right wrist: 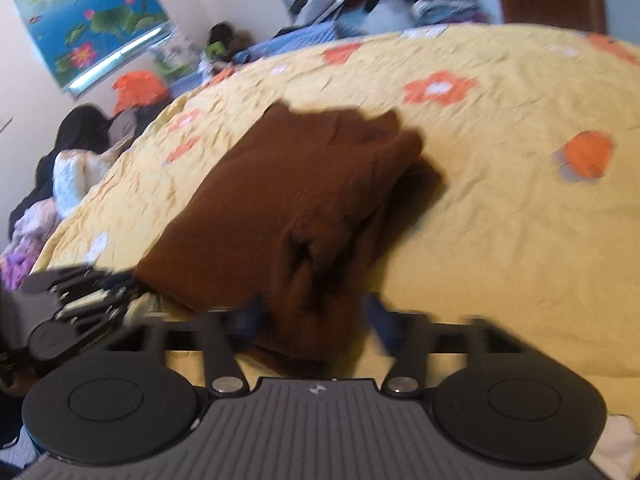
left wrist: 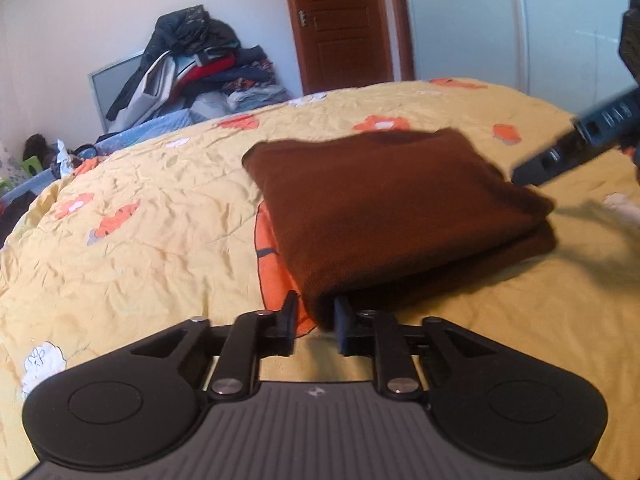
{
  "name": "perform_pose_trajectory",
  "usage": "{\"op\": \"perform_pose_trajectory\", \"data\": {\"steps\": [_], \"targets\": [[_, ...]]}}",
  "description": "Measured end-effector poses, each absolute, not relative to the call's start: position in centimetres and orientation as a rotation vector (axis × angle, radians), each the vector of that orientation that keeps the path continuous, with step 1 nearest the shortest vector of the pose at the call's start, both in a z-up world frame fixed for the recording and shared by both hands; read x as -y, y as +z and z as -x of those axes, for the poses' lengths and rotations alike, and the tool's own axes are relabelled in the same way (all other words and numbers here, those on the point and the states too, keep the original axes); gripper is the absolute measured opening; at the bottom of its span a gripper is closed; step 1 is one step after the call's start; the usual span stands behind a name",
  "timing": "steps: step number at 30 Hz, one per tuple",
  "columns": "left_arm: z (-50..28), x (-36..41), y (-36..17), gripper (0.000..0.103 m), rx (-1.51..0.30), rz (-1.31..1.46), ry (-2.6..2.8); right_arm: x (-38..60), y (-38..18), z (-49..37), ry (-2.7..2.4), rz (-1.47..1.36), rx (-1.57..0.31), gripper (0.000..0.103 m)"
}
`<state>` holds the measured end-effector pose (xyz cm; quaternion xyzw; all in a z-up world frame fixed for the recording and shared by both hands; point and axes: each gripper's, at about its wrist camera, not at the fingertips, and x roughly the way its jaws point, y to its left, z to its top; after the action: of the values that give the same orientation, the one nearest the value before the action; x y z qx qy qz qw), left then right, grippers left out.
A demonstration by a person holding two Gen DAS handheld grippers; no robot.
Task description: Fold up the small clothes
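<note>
left gripper [left wrist: 316,322]: jaws narrowly parted around near corner of folded dark-brown knitted garment [left wrist: 384,208], pads not clearly pressing. garment lies on yellow orange-flowered bedspread [left wrist: 140,208]. right gripper [right wrist: 312,320]: jaws wide, straddling garment's bunched edge, ungripped.

This is a bedroom in a home. A bed [left wrist: 120,240] under a yellow cover with orange flowers fills both views. Past its far edge a heap of clothes [left wrist: 200,68] leans on the white wall, beside a brown wooden door [left wrist: 340,24]. A lotus-pond poster [right wrist: 88,12] hangs on the wall, and more clothes [right wrist: 72,172] lie off the bed's left edge.
</note>
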<state>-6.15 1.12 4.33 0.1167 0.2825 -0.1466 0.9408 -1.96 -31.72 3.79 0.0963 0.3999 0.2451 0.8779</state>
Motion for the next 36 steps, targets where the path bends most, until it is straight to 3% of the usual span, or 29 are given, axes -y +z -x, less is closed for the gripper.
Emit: {"op": "perform_pose_trajectory", "data": {"steps": [2, 3, 4, 6, 12, 20, 25, 30, 36], "targets": [[6.9, -1.1, 6.0, 0.056, -0.509, -0.203, -0.36, 32.8, 5.4, 1.9, 0.518, -0.276, -0.773, 0.076], [6.9, -0.9, 6.7, 0.086, -0.466, -0.187, -0.373, 33.2, 6.1, 1.5, 0.529, -0.318, -0.746, 0.078], [6.8, -0.4, 7.2, 0.102, -0.417, -0.181, -0.371, 33.2, 6.7, 0.9, 0.539, -0.345, -0.721, 0.08], [5.6, 0.9, 7.2, 0.101, -0.376, -0.193, -0.372, 32.5, 7.4, -0.9, 0.538, -0.337, -0.683, 0.091], [1.0, 3.9, 2.2, 0.097, -0.631, -0.212, -0.461, 28.4, 3.3, -8.8, 0.532, -0.284, -0.849, 0.091], [2.5, 2.5, 2.4, 0.096, -0.611, -0.201, -0.433, 29.8, 4.2, -8.7, 0.527, -0.307, -0.85, 0.088], [1.5, 2.9, 2.1, 0.098, -0.62, -0.184, -0.441, 30.6, 5.0, -8.0, 0.573, -0.503, -0.773, 0.095], [1.6, 3.1, 1.8, 0.103, -0.627, -0.203, -0.429, 28.7, 2.4, -9.1, 0.562, -0.389, -0.792, 0.1], [2.8, 2.0, 1.1, 0.103, -0.675, -0.179, -0.402, 27.2, 5.0, -3.5, 0.581, -0.29, -0.718, 0.1]]}}
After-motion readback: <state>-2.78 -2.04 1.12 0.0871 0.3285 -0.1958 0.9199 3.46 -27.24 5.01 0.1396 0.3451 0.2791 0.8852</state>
